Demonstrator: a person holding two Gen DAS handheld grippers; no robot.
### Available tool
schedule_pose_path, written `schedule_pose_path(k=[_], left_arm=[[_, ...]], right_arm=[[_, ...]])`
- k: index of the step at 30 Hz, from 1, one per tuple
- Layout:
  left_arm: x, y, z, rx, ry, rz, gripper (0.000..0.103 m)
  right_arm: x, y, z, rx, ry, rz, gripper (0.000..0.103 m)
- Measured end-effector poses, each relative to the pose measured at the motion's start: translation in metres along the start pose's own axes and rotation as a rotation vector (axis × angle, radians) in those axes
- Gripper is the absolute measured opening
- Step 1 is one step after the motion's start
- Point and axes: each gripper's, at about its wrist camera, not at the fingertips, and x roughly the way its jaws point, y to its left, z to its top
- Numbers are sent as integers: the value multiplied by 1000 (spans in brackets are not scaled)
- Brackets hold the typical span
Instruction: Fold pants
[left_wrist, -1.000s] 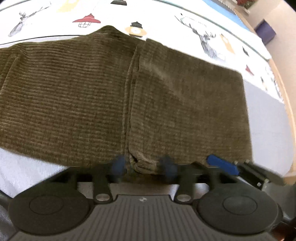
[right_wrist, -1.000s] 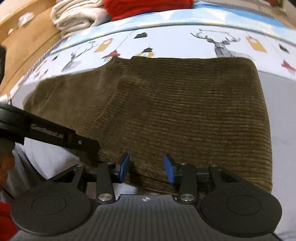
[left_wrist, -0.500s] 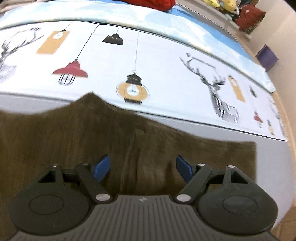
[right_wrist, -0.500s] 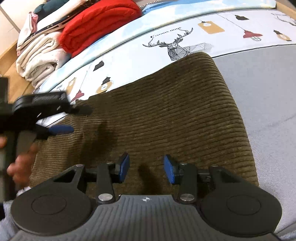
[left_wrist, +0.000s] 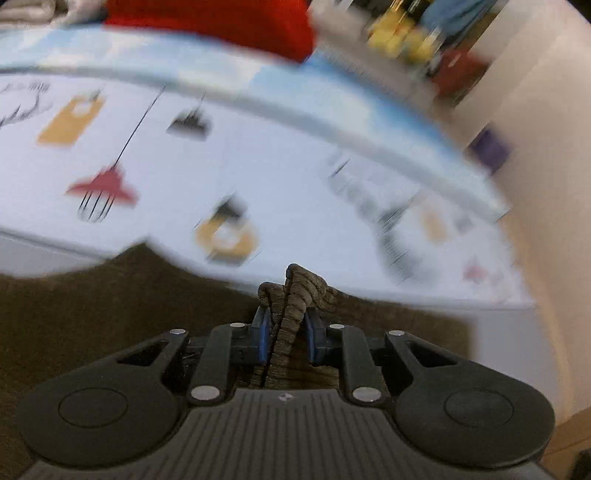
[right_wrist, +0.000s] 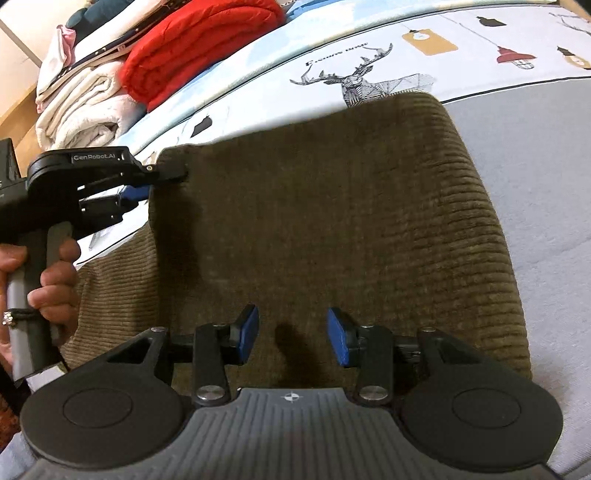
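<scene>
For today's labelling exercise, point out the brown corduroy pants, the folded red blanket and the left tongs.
brown corduroy pants (right_wrist: 332, 221), right wrist view, flat middle.
folded red blanket (right_wrist: 192, 48), right wrist view, top fold.
left tongs (left_wrist: 286, 334), left wrist view, between fingertips.

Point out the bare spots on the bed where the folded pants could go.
Free: grey sheet right of the pants, and the printed band beyond them. Crowded: far-left corner, with the red blanket and white bedding.

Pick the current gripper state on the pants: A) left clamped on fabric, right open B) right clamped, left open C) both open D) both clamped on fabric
A. In the left wrist view the left gripper has its blue pads pinched on a bunched fold of the brown corduroy pants; in the right wrist view the right gripper has its pads spread apart with flat fabric showing between them.
</scene>
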Motion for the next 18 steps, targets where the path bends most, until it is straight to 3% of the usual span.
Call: schedule_pose_path(k=[2,4,7,10,12,15,18], left_arm=[[18,10,-3,-21,42,6,24],[20,13,1,-54,36,0,40],[15,25,6,-131,49,-31,49],[4,45,8,-154,32,-32,50],[1,56,12,-164,21,8,50],[19,63,32,-173,70,34,46],[32,50,50,-109,99,67,47]], right_arm=[[2,2,0,-14,6,-5,45],[2,1,0,-23,4,-4,45],[1,2,0,-17,9,26,45],[0,13,-5,-55,37,140,45],[2,25,-12,-137,64,181,45],[18,45,-28,-285,171,152,45],[19,54,-36,-387,156,123,45]])
